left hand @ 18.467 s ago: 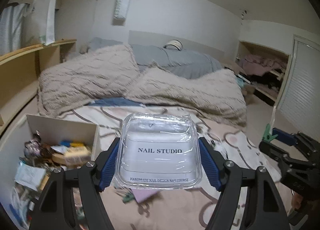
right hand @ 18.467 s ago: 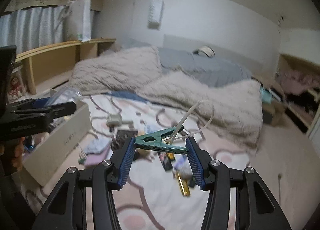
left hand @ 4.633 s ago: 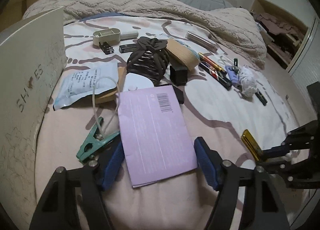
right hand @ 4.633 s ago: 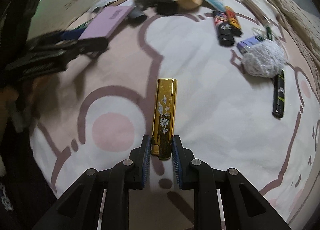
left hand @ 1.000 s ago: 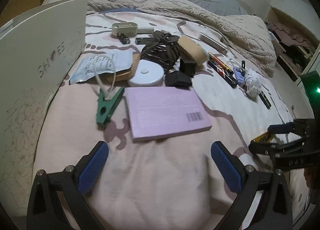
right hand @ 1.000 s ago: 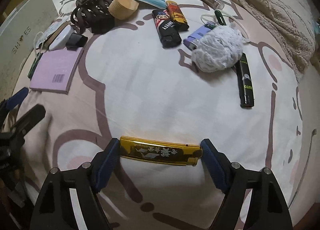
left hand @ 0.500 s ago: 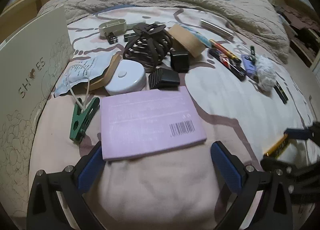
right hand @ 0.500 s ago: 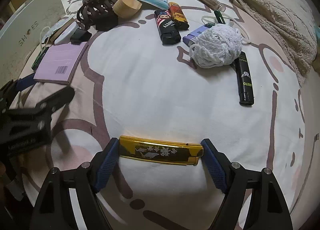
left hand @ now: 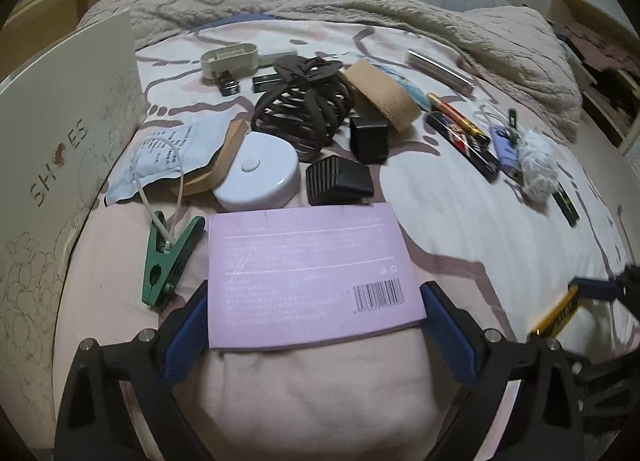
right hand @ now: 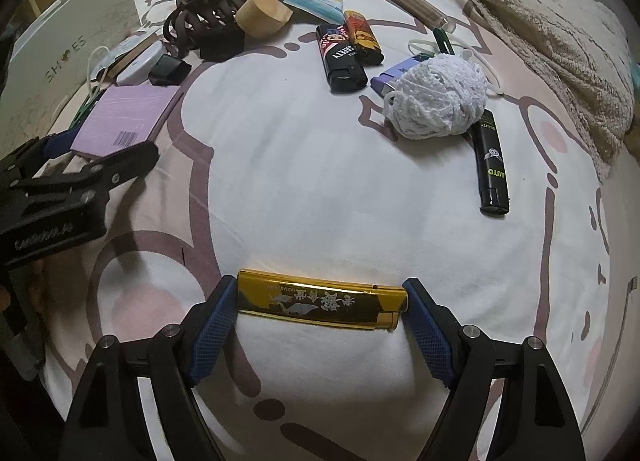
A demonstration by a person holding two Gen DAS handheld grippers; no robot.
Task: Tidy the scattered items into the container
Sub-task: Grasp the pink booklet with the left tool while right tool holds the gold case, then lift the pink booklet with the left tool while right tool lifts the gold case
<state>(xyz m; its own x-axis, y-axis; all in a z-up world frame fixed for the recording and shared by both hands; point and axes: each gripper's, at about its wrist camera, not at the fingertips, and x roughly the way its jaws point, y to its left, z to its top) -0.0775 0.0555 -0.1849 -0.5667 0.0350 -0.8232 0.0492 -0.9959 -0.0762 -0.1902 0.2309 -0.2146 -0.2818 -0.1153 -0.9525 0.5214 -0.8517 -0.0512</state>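
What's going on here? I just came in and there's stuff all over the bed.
A person is tidying with a handheld gripper in each hand. The right gripper has its pads against both ends of a gold lighter. The left gripper straddles a purple booklet lying flat on the sheet. The shoe box stands to the left; other lighters, a hair claw and a green clip still lie scattered.

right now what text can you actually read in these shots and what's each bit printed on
"SHOES" on the white box.
"SAFETY" on the black lighter.
"AUTO" and "BEAUTY" on the black tube.
Gold lighter: ornate characters, unreadable.
Purple booklet: barcode, print lines too faint.
White sachet: print too small.
Left gripper: lettering blurred.
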